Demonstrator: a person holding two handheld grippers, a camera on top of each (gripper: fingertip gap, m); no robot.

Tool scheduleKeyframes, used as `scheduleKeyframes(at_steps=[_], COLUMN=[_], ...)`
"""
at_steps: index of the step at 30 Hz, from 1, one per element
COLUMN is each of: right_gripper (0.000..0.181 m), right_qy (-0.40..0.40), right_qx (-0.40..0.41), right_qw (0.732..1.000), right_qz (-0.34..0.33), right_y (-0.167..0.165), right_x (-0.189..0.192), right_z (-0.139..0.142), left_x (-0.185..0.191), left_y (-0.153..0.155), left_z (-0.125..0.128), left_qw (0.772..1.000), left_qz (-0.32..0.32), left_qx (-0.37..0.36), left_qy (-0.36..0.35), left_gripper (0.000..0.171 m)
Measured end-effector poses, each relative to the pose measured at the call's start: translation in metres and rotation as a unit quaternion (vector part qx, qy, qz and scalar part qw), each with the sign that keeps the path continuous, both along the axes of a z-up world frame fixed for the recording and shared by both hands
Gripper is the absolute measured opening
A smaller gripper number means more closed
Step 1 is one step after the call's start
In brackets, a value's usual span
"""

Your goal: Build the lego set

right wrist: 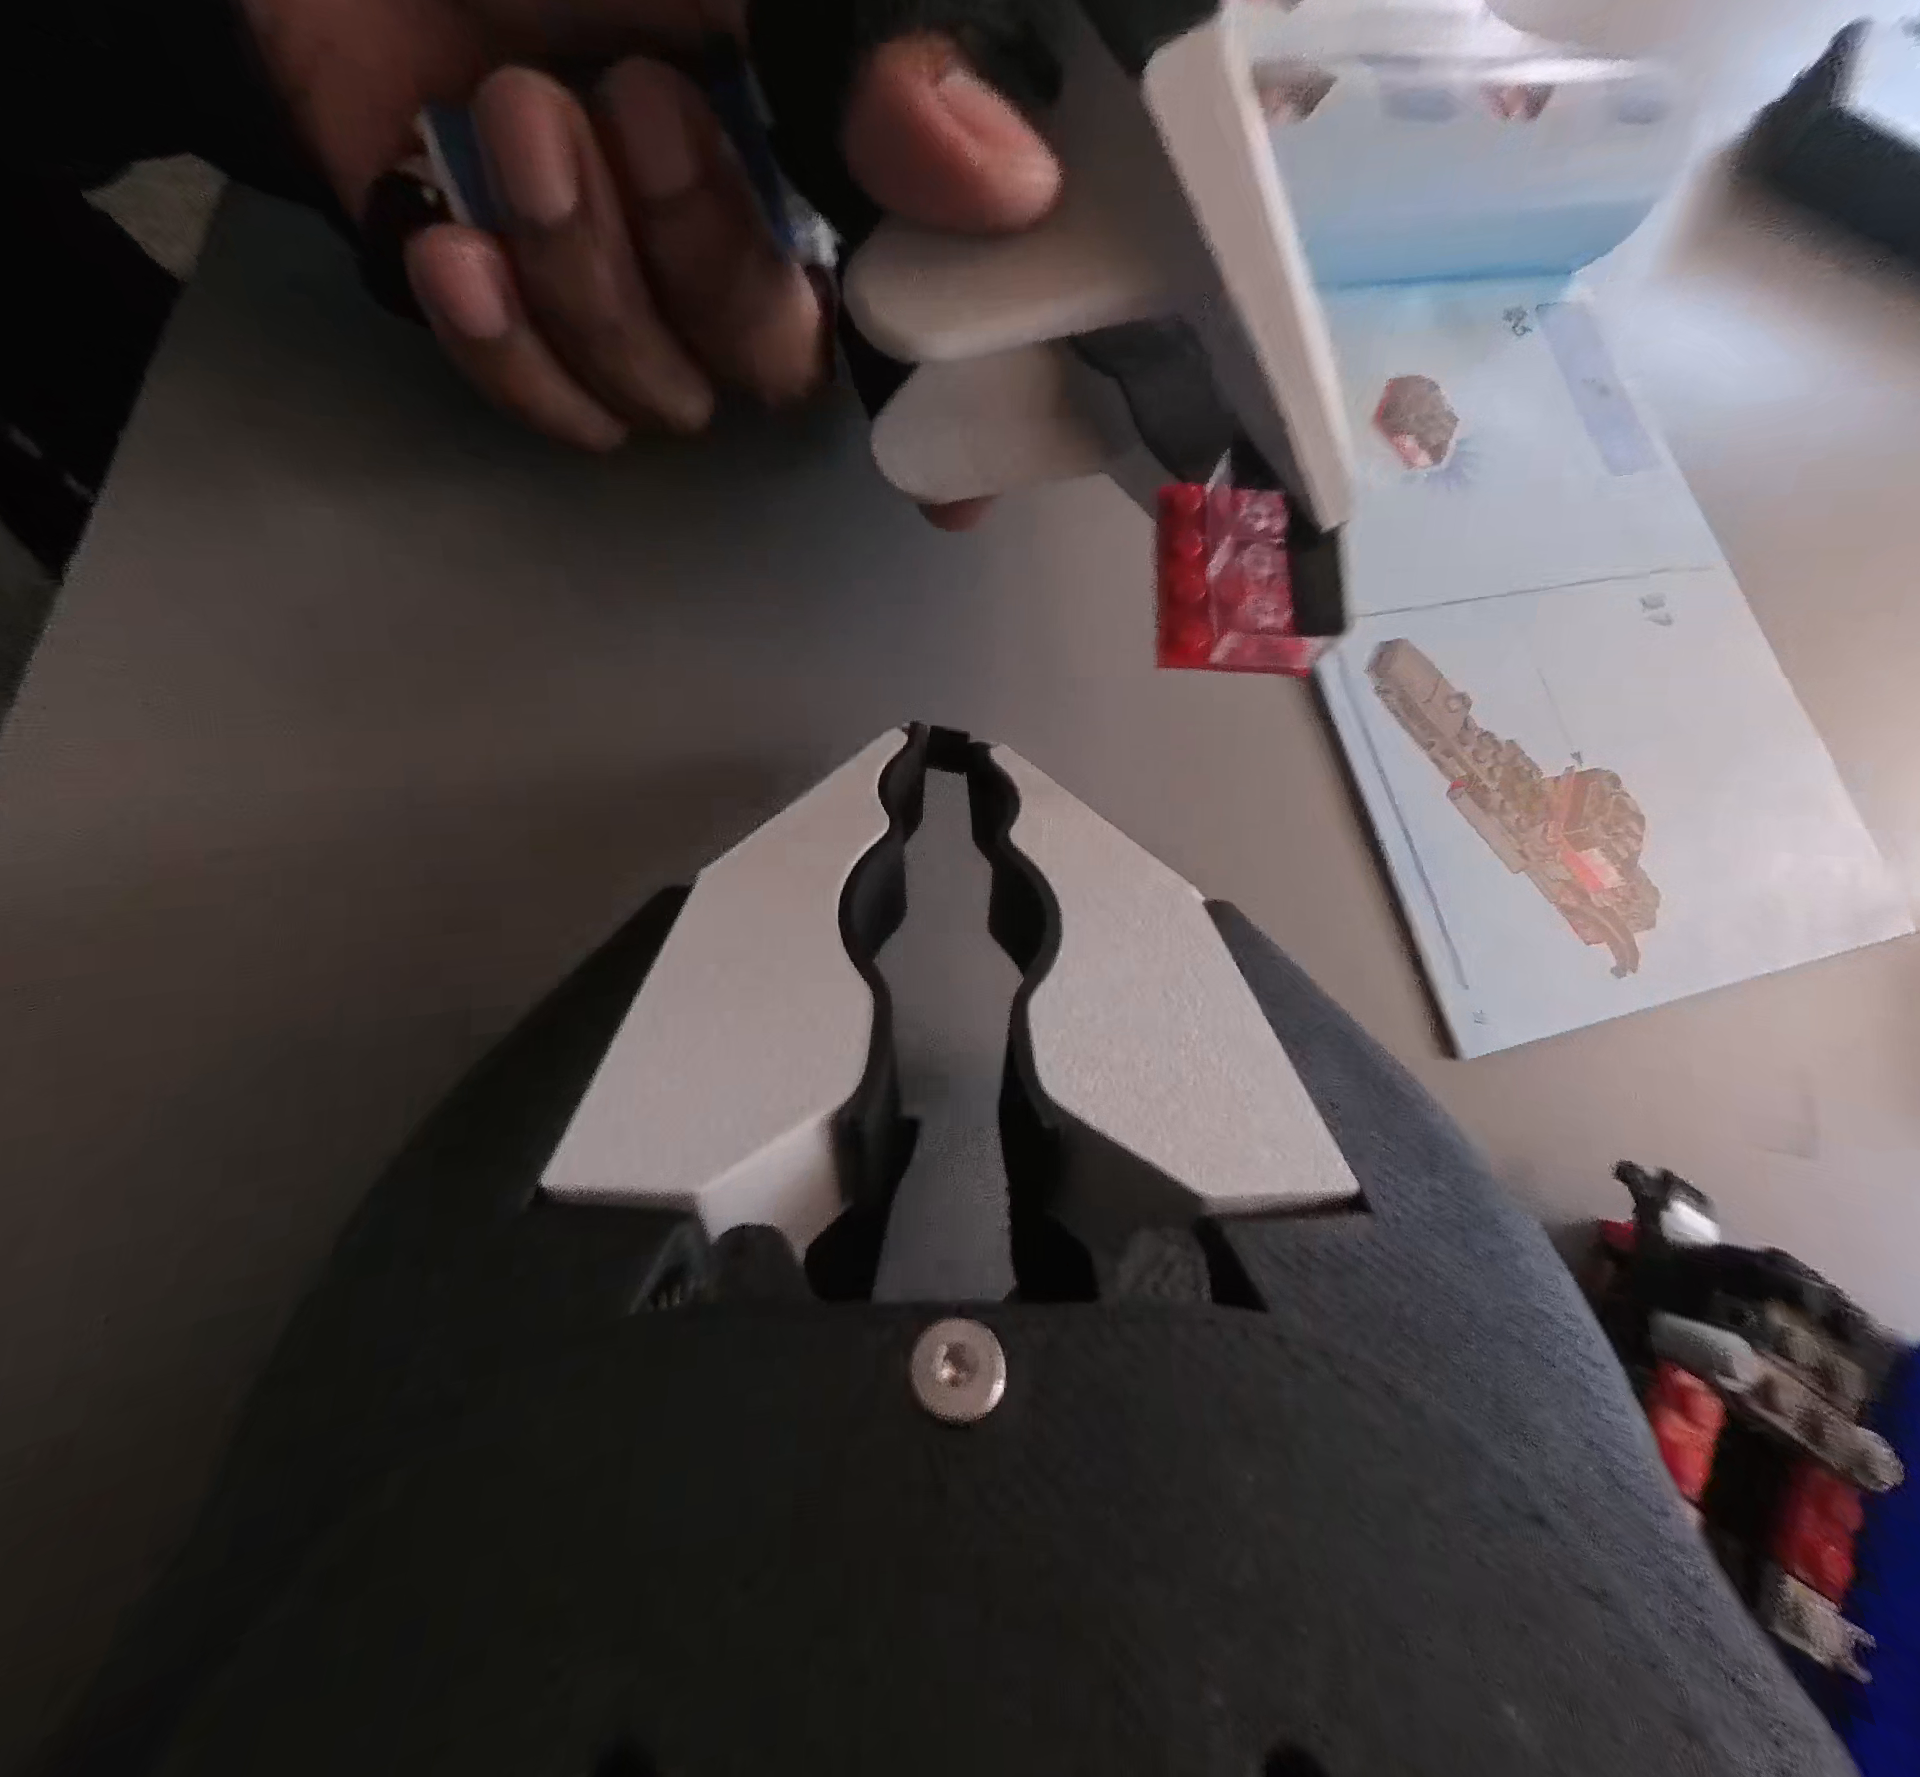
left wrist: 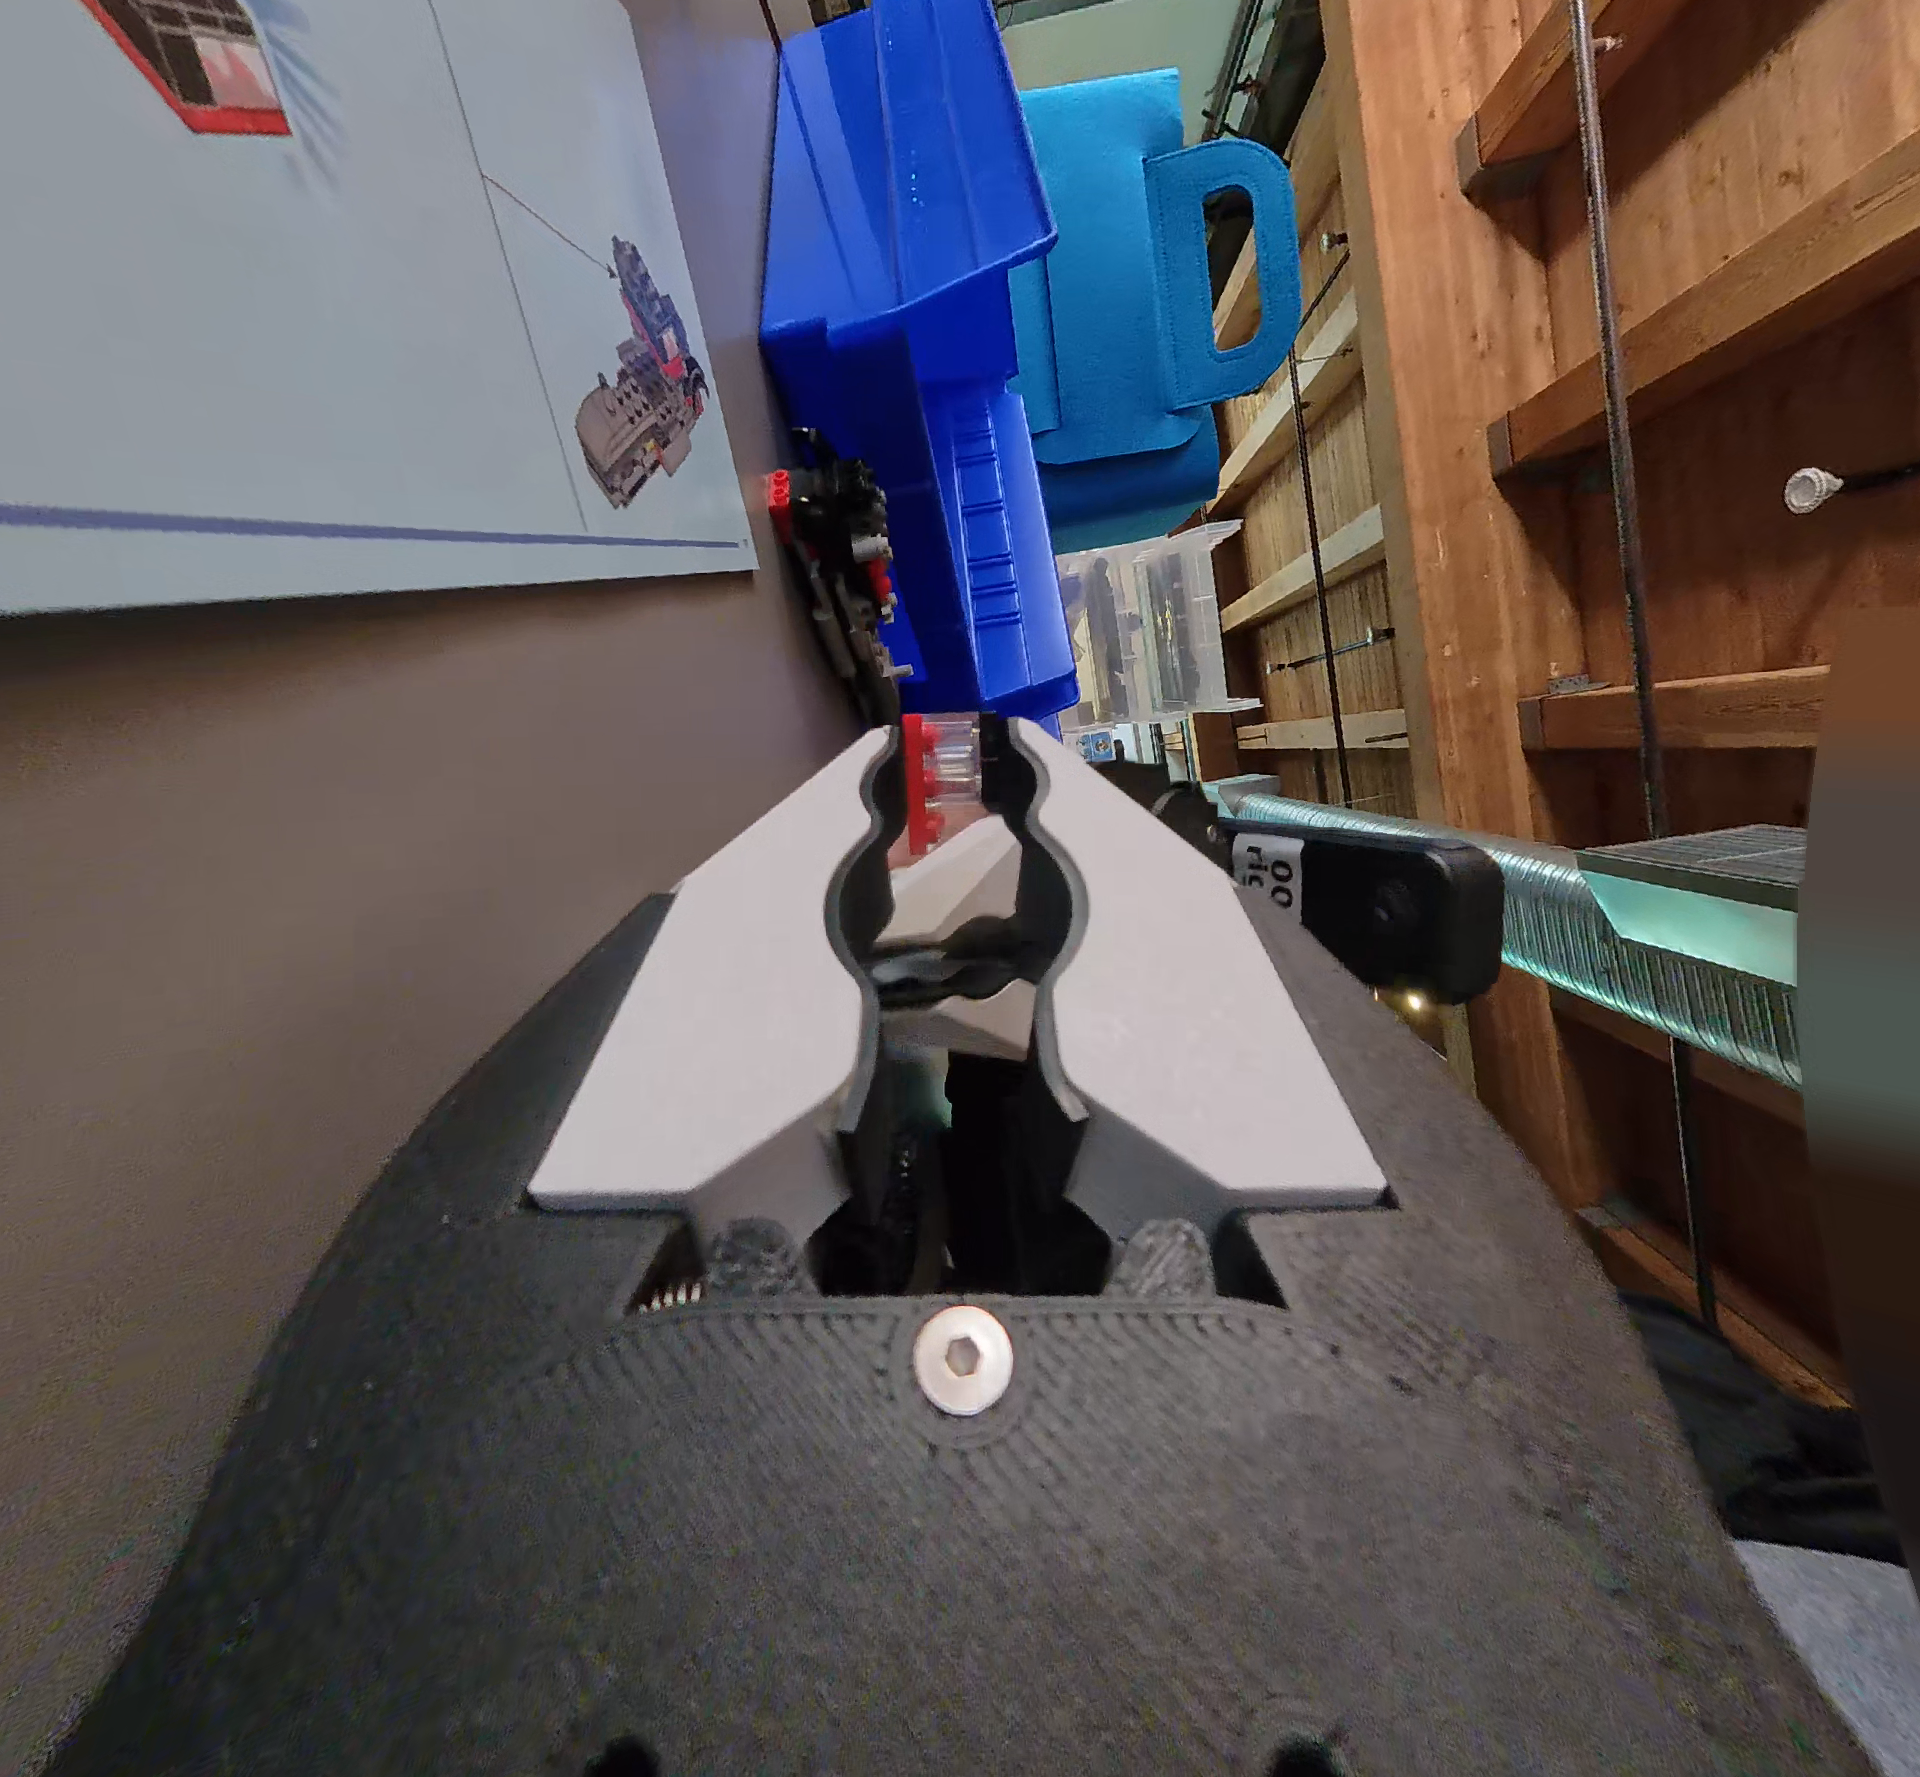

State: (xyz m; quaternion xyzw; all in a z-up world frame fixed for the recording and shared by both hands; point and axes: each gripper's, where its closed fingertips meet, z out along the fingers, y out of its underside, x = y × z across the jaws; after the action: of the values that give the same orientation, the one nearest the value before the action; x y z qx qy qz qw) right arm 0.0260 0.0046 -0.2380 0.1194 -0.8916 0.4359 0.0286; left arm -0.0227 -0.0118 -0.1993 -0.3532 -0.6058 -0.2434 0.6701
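The jaws of the left gripper (left wrist: 951, 740) are clamped on a small lego piece (left wrist: 940, 777), a red studded plate with clear parts on it, pinched at the very tips. In the right wrist view the same red piece (right wrist: 1226, 589) is seen held above the grey table (right wrist: 468, 688), at the end of the left gripper's white finger (right wrist: 1262, 273), with a person's hand (right wrist: 623, 200) wrapped around the handle behind it. The jaws of the right gripper (right wrist: 943, 742) are drawn nearly together on a small dark piece (right wrist: 948, 748) at the tips; what kind of piece it is cannot be told. An open instruction booklet (right wrist: 1558, 688) is laid on the table to the right of the red piece. A partly built lego model (right wrist: 1766, 1395) in black, grey and red is seen at the near right edge, blurred. In the left wrist view, which is rolled on its side, that model (left wrist: 842, 574) is found just beside a blue plastic bin (left wrist: 914, 325), with a blue felt bag (left wrist: 1143, 273) behind the bin and wooden shelving (left wrist: 1558, 377) beyond.
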Motion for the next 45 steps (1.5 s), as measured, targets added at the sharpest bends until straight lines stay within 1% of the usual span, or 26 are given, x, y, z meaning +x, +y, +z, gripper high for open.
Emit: scheduleKeyframes(at_steps=[4,5,7,13,19,36,45], right_gripper=[0.008,0.008,0.008,0.009,0.009,0.012,0.014], right_qy=[0.004,0.005,0.013,0.036,0.051,0.060,0.043], right_qx=[-0.074,-0.085,-0.083,-0.049,-0.037,-0.042,-0.058], right_qw=[0.997,0.996,0.996,0.998,0.998,0.997,0.997], right_qz=[-0.005,-0.005,-0.002,0.017,0.013,-0.012,-0.030], right_y=[0.002,0.003,0.004,-0.001,-0.004,-0.005,-0.005], right_x=[-0.014,-0.018,-0.023,-0.027,-0.030,-0.034,-0.038], right_z=[0.043,0.052,0.061,0.054,0.047,0.046,0.049], left_x=[0.002,0.003,0.004,0.005,0.004,0.003,0.002], left_y=[0.005,0.006,0.010,0.012,0.011,0.010,0.009], left_z=[-0.001,0.000,0.000,-0.001,-0.001,-0.001,-0.002], left_qw=[1.000,0.999,0.999,0.999,0.998,0.999,0.998], left_qz=[-0.008,-0.011,-0.017,-0.022,-0.021,-0.014,-0.010], left_qx=[0.024,0.030,0.034,0.041,0.045,0.045,0.048], left_qy=[-0.014,-0.017,-0.018,-0.023,-0.026,-0.026,-0.028], left_gripper=[0.017,0.017,0.017,0.017,0.017,0.017,0.017])
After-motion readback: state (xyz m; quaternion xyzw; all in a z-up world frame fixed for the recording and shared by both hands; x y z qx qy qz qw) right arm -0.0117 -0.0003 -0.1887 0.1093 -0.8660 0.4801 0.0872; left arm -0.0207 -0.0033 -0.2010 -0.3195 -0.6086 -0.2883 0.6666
